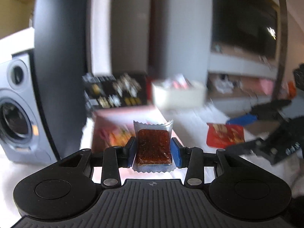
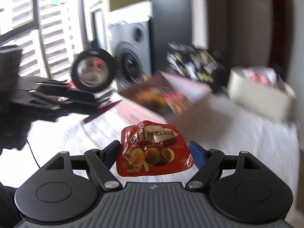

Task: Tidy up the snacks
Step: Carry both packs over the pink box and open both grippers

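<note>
- Left wrist view, far left, at about 9 o'clock: a grey loudspeaker (image 1: 17, 110) stands on the white table (image 1: 191, 121), beside a wide dark upright panel (image 1: 58, 57).
- At 12 o'clock from the left gripper (image 1: 153, 149), farther back on the table: a pink box (image 1: 121, 121), and behind it a black box (image 1: 115, 91) with gold and silver wrapped pieces, badly blurred.
- Centre: the left gripper pinches a clear-wrapped brown snack square (image 1: 153, 146) between its blue pads (image 1: 175, 152). The packet sits squarely between the jaws, lifted above the table, its crimped edges sticking out at top and bottom.
- At 1 o'clock: a white bin (image 1: 178, 96) with pink packets inside.
- At 3 o'clock: the right gripper (image 1: 233, 134), blurred, carries a red packet.
- Right wrist view, at 9 to 10 o'clock: the left gripper's black body and round camera lens (image 2: 91, 72).
- Centre: the right gripper (image 2: 154, 152) clamps a red quail-egg packet (image 2: 153, 150) by its side edges. The jaws stand wide because the packet is wide. The packet lies flat between the fingers, tilted slightly, off the table.
- At 12 to 1 o'clock beyond it: the pink box with an orange-printed pack (image 2: 161, 95), the black box, then the white bin at 2 o'clock.
</note>
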Tool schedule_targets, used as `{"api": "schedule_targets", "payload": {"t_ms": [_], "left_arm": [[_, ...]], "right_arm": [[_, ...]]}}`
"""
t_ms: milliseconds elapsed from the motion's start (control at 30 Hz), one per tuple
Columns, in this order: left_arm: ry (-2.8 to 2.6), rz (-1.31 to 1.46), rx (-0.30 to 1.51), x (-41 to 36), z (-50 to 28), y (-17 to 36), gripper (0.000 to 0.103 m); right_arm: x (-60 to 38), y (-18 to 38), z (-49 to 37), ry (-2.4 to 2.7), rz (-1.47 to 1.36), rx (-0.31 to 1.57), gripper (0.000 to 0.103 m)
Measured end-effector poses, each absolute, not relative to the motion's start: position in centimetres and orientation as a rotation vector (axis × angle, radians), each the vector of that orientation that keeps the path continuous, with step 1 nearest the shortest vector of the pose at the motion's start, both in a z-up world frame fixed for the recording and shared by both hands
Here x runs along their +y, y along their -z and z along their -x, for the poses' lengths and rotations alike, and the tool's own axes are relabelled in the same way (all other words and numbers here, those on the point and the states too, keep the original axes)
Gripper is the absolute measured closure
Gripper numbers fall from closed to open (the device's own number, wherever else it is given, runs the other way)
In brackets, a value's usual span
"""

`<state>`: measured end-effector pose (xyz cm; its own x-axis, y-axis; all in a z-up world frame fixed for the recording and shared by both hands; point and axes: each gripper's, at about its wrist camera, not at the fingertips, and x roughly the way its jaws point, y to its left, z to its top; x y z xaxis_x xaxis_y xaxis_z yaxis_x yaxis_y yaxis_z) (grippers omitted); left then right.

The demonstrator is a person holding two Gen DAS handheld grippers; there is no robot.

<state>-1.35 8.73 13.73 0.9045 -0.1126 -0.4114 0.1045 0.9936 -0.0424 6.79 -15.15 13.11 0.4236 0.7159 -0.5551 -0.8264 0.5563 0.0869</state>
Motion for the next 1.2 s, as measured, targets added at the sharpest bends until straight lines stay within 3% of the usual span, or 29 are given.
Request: {"api": "schedule_targets", "payload": {"t_ms": [167,367,500,733,1000,1200], "left_arm": [[0.068,0.175,0.370,13.0,-5.8,-15.1,0.055],[0.030,0.238,0.406,14.2,-12.9,-13.1,0.053],[0.040,0.212,0.464,13.5,-13.8,-11.5,0.053],[0.028,0.214,0.551,14.2,-14.1,-9.2,0.044],[-0.035,0.149,0.623,14.0,-14.5,-8.1,0.042],[-0.038,0.308,0.612,15.4,-15.3,-7.9,0.040]], "right_arm": [[-10.3,-15.9,-10.5,-0.922,0.155,0.471,0.025],[-5.2,-13.3,-16.4,-0.788,0.124,0.503,0.024],[-3.7,-11.2,-18.0,-0.786,0.137,0.572,0.024],[-3.3,-8.4,-18.7,-0.875,0.095,0.717,0.023],[-4.6,-8.3,-19.5,-0.798,0.065,0.709,0.023],[-6.9,-9.5,-19.3,-0.784,-0.010,0.671,0.023]]}}
